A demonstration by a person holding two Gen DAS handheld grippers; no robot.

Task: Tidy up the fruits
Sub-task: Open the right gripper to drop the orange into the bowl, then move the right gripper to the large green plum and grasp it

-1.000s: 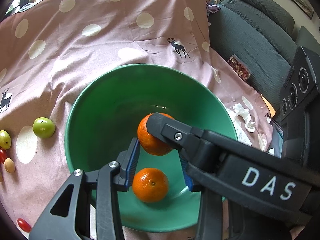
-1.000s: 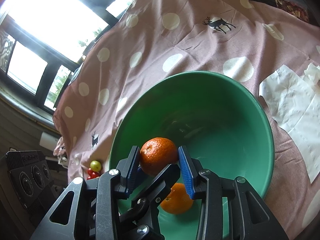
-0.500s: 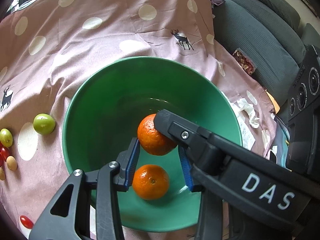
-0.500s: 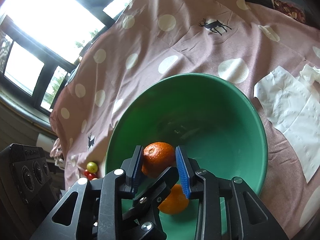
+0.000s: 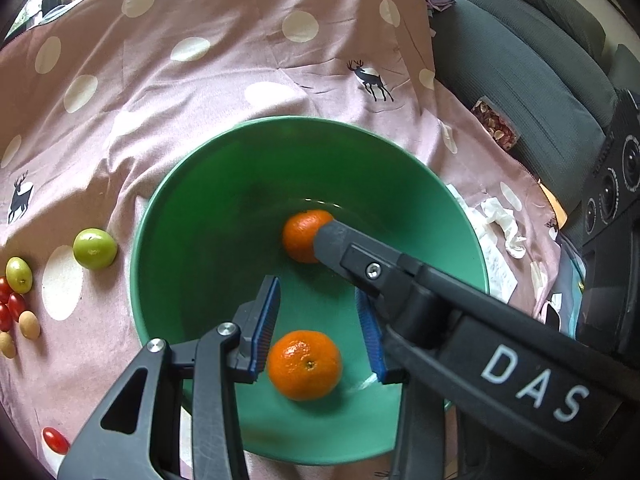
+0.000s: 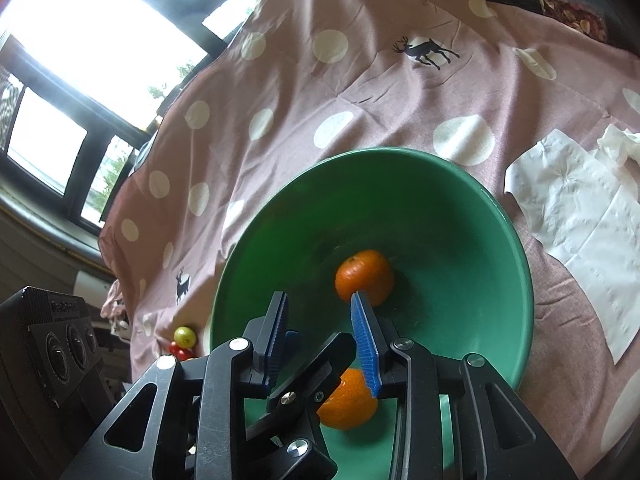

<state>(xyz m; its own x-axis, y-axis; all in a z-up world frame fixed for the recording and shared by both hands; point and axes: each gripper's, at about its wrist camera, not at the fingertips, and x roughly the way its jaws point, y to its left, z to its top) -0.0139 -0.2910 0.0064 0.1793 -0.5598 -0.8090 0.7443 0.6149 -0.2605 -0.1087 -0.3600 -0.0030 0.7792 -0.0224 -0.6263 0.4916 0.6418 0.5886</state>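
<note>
**Two mandarins in the green bowl, both grippers empty**

The near mandarin point(image 5: 305, 365) is round, glossy and finely pitted, its small stem dimple facing up toward the left wrist camera; being nearly spherical, it has no clear long axis. It lies on the floor of the green bowl point(image 5: 192, 208), low between the parted blue ribbed pads of the left gripper point(image 5: 318, 322), touching neither. The far mandarin point(image 6: 365, 277) sits deeper in the bowl near the sloping wall, its stem end tilted up and to the left in the right wrist view. The right gripper point(image 6: 320, 322) hangs over the bowl with its jaws apart and nothing between them; one pad tip overlaps that fruit in the view. The bowl is smooth, round and deep. It stands on a wrinkled pink cloth point(image 5: 200, 80) with white dots and deer prints. Left of the bowl lie a green fruit point(image 5: 95, 249) and small cherry tomatoes point(image 5: 10, 304); to the right, embossed paper towel point(image 6: 580, 216).
</note>
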